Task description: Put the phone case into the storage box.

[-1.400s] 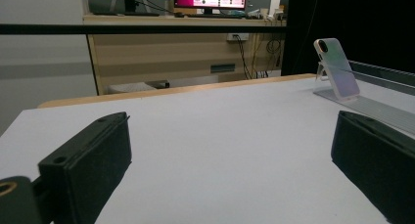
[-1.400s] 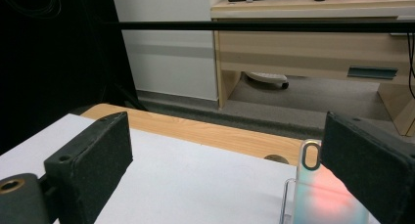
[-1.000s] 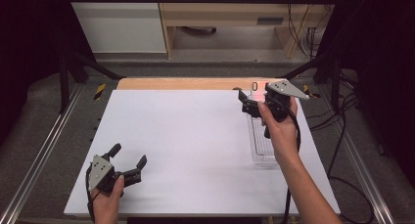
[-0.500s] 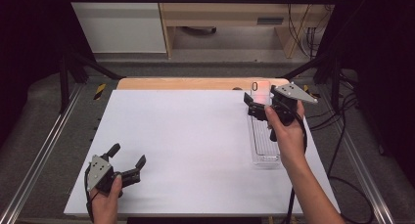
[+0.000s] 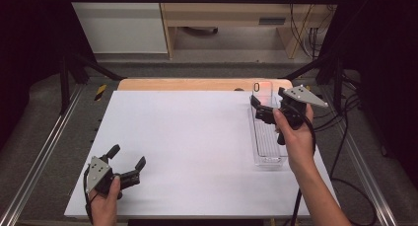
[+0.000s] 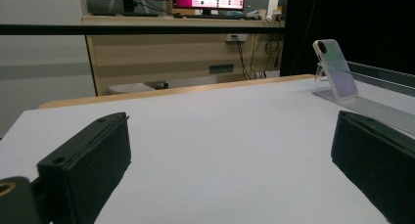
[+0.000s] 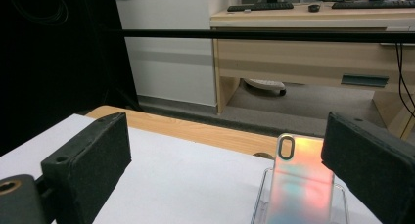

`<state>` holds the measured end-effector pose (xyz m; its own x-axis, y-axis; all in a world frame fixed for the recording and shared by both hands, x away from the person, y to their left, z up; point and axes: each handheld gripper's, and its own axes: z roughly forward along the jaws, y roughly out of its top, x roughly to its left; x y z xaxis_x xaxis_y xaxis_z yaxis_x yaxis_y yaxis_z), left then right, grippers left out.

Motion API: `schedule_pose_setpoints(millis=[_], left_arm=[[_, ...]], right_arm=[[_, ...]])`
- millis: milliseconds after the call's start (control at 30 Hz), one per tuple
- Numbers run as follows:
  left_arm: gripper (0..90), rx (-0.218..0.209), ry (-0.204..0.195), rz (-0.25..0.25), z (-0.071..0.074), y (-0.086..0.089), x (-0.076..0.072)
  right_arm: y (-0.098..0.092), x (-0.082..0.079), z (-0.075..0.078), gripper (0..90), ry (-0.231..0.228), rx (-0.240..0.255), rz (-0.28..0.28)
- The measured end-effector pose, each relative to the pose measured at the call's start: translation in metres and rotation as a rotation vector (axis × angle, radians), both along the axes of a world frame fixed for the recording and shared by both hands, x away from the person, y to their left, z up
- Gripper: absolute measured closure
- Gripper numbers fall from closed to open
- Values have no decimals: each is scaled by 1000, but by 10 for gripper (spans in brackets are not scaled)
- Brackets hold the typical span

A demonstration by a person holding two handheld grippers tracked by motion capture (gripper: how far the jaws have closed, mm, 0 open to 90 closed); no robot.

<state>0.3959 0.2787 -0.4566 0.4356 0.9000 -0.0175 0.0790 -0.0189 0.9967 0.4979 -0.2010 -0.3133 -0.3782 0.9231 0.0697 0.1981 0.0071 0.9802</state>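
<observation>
Now from the high view, my right gripper [image 5: 262, 109] has slid farther right along the clear tray [image 5: 268, 159], jaws wide, nearing the phone case [image 5: 262, 88] propped at its far end. Left gripper [image 5: 127, 162] rests spread near the table corner. Right gripper view: case [image 7: 299, 185] sits between empty jaws, likely my next pick.

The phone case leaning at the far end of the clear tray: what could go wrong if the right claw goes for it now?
1. The phone case only leans upright at the far end of the clear tray; a push from the open right claw might tip it over.
2. In the right gripper view the case sits off-centre, near one jaw, so closing could knock it aside rather than grip it.
</observation>
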Motion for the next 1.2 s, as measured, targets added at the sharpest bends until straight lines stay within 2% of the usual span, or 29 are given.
schedule_pose_setpoints(millis=[500, 933, 1200], left_arm=[[8, -20, -4, 14, 2, 9, -1], [8, -7, 3, -18, 4, 9, -2], [8, -9, 3, -39, 5, 5, -1]], right_arm=[[-9, -9, -1, 34, -13, 0, -10], [-22, -21, -4, 35, -21, 2, -2], [-32, -24, -7, 37, -22, 24, -7]])
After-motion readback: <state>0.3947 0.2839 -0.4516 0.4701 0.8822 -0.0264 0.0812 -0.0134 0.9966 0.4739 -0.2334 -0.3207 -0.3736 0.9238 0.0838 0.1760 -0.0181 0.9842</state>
